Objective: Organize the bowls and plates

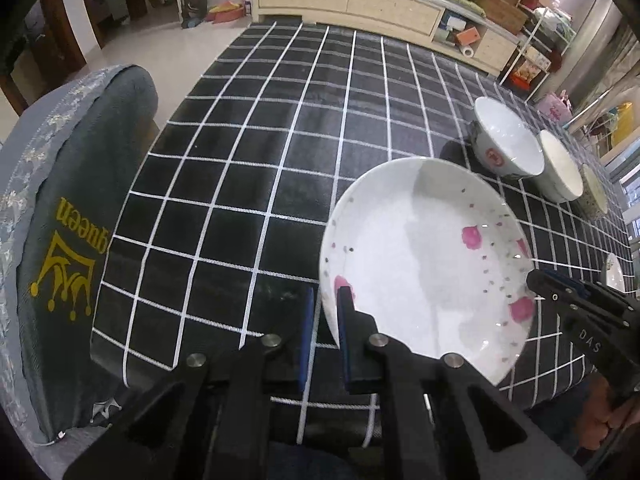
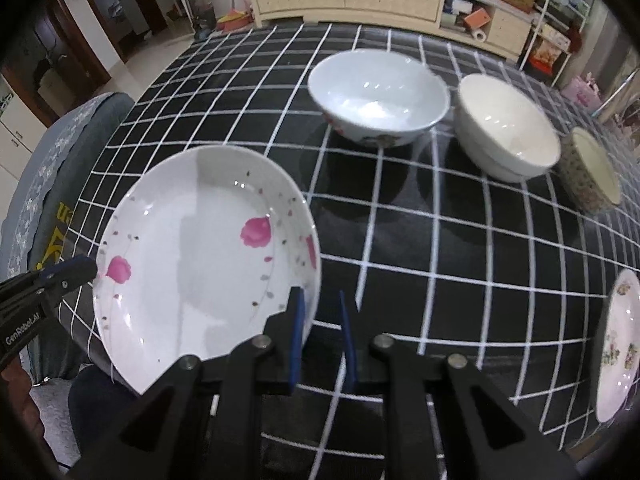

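Left wrist view takes in a table under a black tablecloth with a white grid, and a grey chair cover at its left edge. Largest of the crockery is the white plate with pink flowers, held tilted above the cloth between both tools. Beyond it stand 3 bowls in a row: a white bowl with a red mark, a plain white bowl just beside it, and a speckled bowl at the end. A second plate with a floral print lies apart at the right edge.

Left gripper is clamped on the plate's near-left rim, with 1 finger over the face and 1 behind. Right gripper pinches the opposite rim, though whether both of its pads press the rim is hard to tell from its own camera.

Sorting looks barely begun: the bowls are unstacked, and the 2 plates are well apart. Stacking plate on plate and nesting the 3 bowls probably remain.
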Available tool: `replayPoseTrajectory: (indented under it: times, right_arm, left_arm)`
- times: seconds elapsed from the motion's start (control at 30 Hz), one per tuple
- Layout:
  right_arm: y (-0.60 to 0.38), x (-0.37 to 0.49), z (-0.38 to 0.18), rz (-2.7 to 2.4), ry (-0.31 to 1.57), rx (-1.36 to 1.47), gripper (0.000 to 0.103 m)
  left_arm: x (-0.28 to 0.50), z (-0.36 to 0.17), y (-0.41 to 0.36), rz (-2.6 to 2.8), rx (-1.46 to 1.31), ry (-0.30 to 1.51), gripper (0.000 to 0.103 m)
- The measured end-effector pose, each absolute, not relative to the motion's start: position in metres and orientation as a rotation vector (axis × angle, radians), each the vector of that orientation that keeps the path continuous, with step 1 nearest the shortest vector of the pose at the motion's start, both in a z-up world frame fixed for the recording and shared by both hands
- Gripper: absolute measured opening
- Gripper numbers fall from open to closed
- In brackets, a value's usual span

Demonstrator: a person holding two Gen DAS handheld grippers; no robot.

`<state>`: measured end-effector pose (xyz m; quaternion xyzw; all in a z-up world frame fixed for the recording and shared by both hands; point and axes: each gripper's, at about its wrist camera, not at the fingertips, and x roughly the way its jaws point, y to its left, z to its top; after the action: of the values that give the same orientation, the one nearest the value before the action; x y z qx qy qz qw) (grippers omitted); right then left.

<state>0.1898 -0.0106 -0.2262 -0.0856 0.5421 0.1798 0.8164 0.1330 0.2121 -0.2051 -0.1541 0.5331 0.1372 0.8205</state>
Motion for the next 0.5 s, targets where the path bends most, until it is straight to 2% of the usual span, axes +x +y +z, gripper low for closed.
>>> replayPoseTrajectory:
  times: [0.4, 0.5]
  right_arm:
    - [-0.063, 0.174, -0.177, 0.362, 1.070, -0.079, 0.022]
    - [-0.080, 0.170, -0.169, 0.337, 1.057, -0.065, 0.027]
  left_arm:
    - [0.137, -0.162, 0.135, 0.126, -0.274, 1.070, 0.010]
    - [0.142, -0.151, 0.108, 0.078, -0.256, 1.057, 0.013]
